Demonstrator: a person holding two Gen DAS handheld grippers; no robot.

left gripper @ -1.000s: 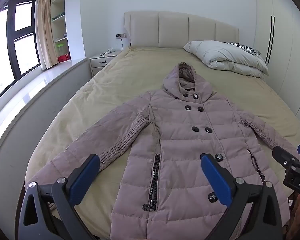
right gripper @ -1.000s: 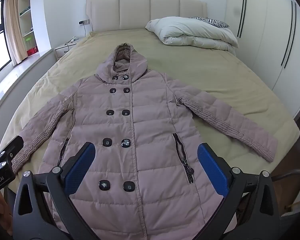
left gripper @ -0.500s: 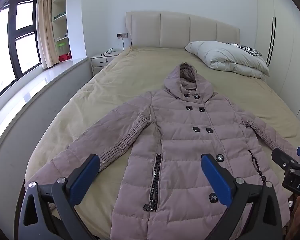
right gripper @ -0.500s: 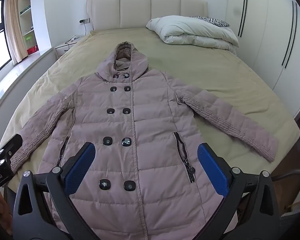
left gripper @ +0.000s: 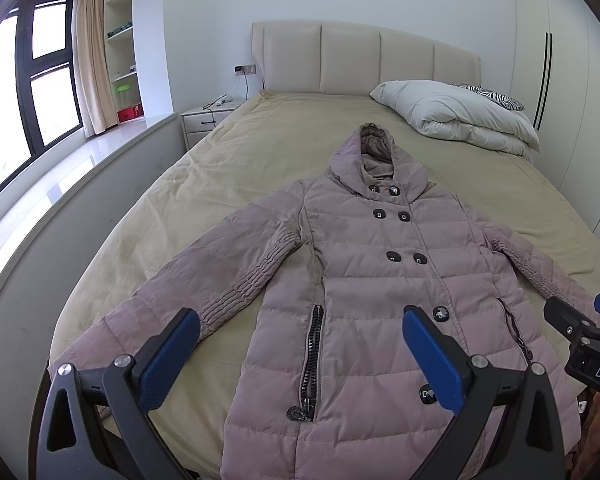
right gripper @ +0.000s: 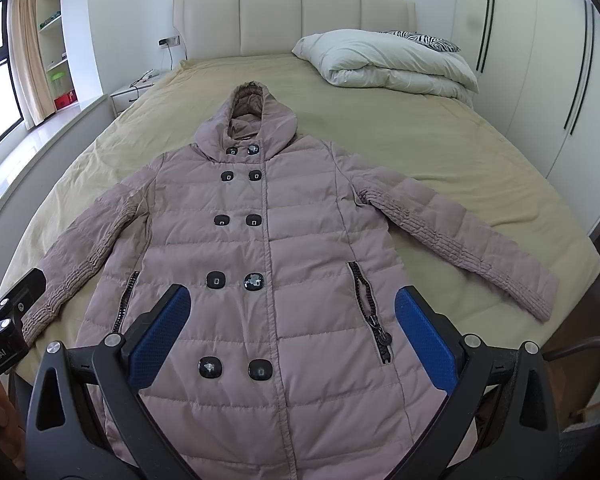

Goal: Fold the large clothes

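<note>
Bed (right gripper: pixel 440 140): tan cover, lightly creased, padded beige headboard (right gripper: pixel 292 20) at far end. Coat (right gripper: pixel 260 248), mauve, quilted, hooded, lies flat on cover, front up, buttoned, hood toward headboard, both sleeves spread out and angled down toward near edge. Hem reaches near edge. Folded white duvet (right gripper: pixel 388 62) at far right corner; zebra-print pillow (right gripper: pixel 420 38) behind it.

Home bedroom, large bed (left gripper: pixel 260 152) with padded headboard (left gripper: pixel 364 56), folded duvet (left gripper: pixel 456 120), bedside cabinet (left gripper: pixel 204 118), fitted wardrobe doors (right gripper: pixel 540 60), curtained window (left gripper: pixel 48 80), wall shelves (left gripper: pixel 120 40)
</note>
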